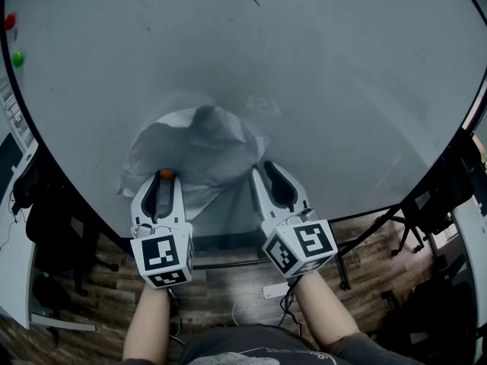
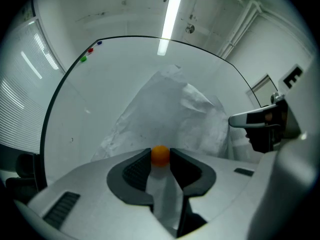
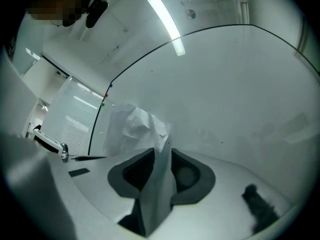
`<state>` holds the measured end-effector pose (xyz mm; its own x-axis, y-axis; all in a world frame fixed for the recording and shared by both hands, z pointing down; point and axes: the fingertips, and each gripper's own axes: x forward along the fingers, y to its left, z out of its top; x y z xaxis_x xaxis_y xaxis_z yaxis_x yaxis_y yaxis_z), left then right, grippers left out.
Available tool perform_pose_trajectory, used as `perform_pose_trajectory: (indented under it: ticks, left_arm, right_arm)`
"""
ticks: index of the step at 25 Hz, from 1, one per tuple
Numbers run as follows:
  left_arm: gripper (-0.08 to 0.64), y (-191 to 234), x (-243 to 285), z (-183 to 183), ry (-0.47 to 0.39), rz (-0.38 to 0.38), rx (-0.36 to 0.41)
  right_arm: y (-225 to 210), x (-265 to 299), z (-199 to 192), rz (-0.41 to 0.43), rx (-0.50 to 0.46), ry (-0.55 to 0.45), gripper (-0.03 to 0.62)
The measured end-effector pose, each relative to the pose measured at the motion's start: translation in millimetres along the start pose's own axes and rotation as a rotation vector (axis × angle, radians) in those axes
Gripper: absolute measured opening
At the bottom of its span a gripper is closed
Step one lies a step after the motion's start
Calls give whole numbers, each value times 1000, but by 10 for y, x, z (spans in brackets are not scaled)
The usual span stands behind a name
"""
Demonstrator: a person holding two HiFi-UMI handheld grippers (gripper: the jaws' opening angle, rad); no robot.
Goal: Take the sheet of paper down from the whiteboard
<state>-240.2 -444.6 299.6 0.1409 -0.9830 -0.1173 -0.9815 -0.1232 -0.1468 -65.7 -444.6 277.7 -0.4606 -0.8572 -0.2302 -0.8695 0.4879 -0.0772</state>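
Note:
A crumpled white sheet of paper (image 1: 202,147) hangs low on the whiteboard (image 1: 319,74). My left gripper (image 1: 164,178) is at the sheet's lower left, shut on a small orange round magnet (image 1: 166,174). In the left gripper view the magnet (image 2: 160,154) sits pinched between the two pads, with paper (image 2: 170,109) behind and below it. My right gripper (image 1: 263,169) is at the sheet's lower right edge. In the right gripper view a fold of the paper (image 3: 159,184) stands loosely between the parted jaws of that gripper (image 3: 161,152), and the pads do not press on it.
A red magnet (image 1: 10,21) and a green magnet (image 1: 17,58) stick to the board's far left edge. Below the board are its black stand legs (image 1: 373,230), a wooden floor, a white power strip (image 1: 275,289) and a dark chair (image 1: 53,226) at the left.

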Motion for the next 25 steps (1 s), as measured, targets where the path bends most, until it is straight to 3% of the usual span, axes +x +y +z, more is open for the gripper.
perform_pose_trajectory:
  ticks: [5,12,16,20,25]
  left_arm:
    - [126,-2,-6,-2,4,5,-6]
    - [126,-6,-8,1,7,2,-8]
    - [126,-22,-14,3,7,2,-10]
    - [126,-25,-9,0,10,-5,-9]
    - [126,-18,-12,-2,6,-16,-13]
  right_arm:
    - [103,-31,18,37,-19,-9,124]
    - [163,67,193,23,-87,-53,126]
    - [168,133,214,-4,-121,-26,124]
    - [197,138,178,2,-119,-10,47]
    - [245,108,175,28,-84,-21,23]
